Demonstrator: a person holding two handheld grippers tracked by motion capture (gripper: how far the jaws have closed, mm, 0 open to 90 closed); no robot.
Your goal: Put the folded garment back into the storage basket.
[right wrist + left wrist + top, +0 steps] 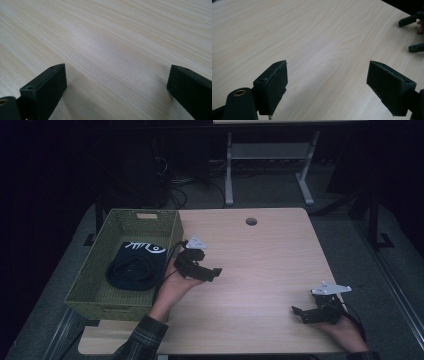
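Observation:
My left gripper (pixel 210 265) hovers over the left part of the light wooden table (pixel 265 260), just right of a green woven basket (pixel 141 213). Its jaws stand wide apart with only bare tabletop (pixel 312 30) between them (pixel 328 68). My right gripper (pixel 301 314) is near the table's front right corner and points left. It is open too, over plain wood (pixel 112 30), nothing between its jaws (pixel 117 72). The left gripper view catches the right gripper (pixel 412 33) far off at the top right. A dark garment (pixel 136 266) with a white print lies in the basket.
A round cable hole (pixel 251 221) sits near the table's far edge. Behind the table stand the white legs of another table (pixel 229 170), with cables (pixel 175 185) on the floor. The basket overhangs the table's left edge.

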